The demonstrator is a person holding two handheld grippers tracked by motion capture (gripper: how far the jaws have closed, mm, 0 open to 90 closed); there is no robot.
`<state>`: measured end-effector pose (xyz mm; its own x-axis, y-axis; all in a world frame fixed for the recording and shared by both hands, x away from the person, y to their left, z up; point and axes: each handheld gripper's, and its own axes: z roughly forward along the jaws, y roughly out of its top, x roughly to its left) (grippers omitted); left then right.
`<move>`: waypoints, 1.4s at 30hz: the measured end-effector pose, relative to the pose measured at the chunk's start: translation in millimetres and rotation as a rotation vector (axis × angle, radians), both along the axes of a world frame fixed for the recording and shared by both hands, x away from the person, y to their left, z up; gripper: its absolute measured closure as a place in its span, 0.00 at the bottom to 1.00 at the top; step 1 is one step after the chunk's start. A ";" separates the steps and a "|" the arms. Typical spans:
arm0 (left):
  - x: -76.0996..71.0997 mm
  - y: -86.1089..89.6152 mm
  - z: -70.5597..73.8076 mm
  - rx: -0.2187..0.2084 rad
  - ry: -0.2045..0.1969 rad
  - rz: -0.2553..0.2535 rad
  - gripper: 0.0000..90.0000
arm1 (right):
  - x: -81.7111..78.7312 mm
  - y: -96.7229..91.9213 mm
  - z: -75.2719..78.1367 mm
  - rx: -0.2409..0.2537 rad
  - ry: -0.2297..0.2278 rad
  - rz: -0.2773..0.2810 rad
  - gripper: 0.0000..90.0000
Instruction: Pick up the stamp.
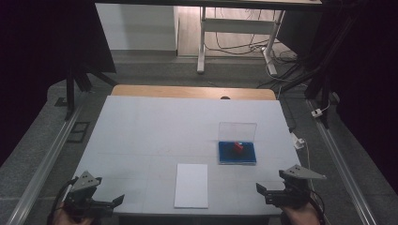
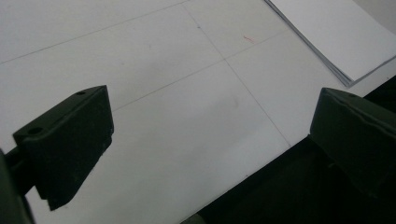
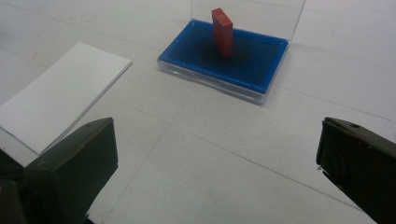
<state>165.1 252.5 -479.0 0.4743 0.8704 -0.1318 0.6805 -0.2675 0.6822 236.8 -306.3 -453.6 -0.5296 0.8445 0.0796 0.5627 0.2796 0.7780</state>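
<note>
— What's the little red thing?

— A red block, standing on end in the blue tray, right of centre in the high view. Looks like a stamp sitting on an ink pad, though that's my guess. It's upright so something could take it by its flat sides.

— And the clear panel behind it?

— The clear lid, hinged at the far edge and propped up, so the pad is open from the near side. Glossy hard plastic; the blue inside looks matte and soft.

— The white sheet?

— A thin stack of paper, lower centre of the frame, squared to the near edge, apart from the tray. Flat, crisp corners. Handy for pressing a stamp on, I'd say.

— And the grippers?

— The left gripper at the lower left, the right gripper at the lower right, both low by the near edge of the pale surface. Jaws spread wide on each, nothing between them. Blocky, dull black pieces.
</note>
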 end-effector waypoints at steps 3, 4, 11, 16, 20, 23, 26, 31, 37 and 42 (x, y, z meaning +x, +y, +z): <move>0.5 0.2 0.0 -0.003 0.003 -0.001 0.00 | 0.8 1.1 -0.5 -0.004 0.009 0.021 0.00; 1.0 0.0 -0.1 -0.004 0.006 -0.002 0.00 | 0.9 1.1 -0.6 -0.005 0.010 0.027 0.00; 2.6 -1.5 -0.7 0.008 0.013 -0.014 0.00 | 1.0 0.4 -0.7 0.004 0.021 0.036 0.00; 3.4 -1.0 -0.7 0.001 0.014 -0.015 0.00 | 0.3 1.6 -0.7 -0.010 0.026 0.043 0.00; 3.9 -2.3 -1.0 0.010 0.018 -0.020 0.00 | 0.5 1.4 -0.9 -0.006 0.029 0.041 0.00; 4.0 -2.3 -1.1 0.009 0.019 -0.021 0.01 | 0.8 1.8 -1.0 -0.007 0.034 0.043 0.00; 4.3 -1.6 -1.2 0.002 0.021 -0.022 0.00 | 1.2 4.0 -1.3 -0.023 0.040 0.052 0.00; 5.0 -1.9 -1.4 0.003 0.025 -0.029 0.01 | 1.2 5.8 -0.4 -0.031 0.038 0.071 0.00; 5.9 -2.1 -1.6 0.002 0.027 -0.035 0.01 | 2.5 8.1 5.1 -0.038 0.012 0.079 0.00; 6.8 -1.4 -2.0 -0.005 0.034 -0.032 0.01 | 5.6 10.1 6.3 -0.042 0.010 0.094 0.00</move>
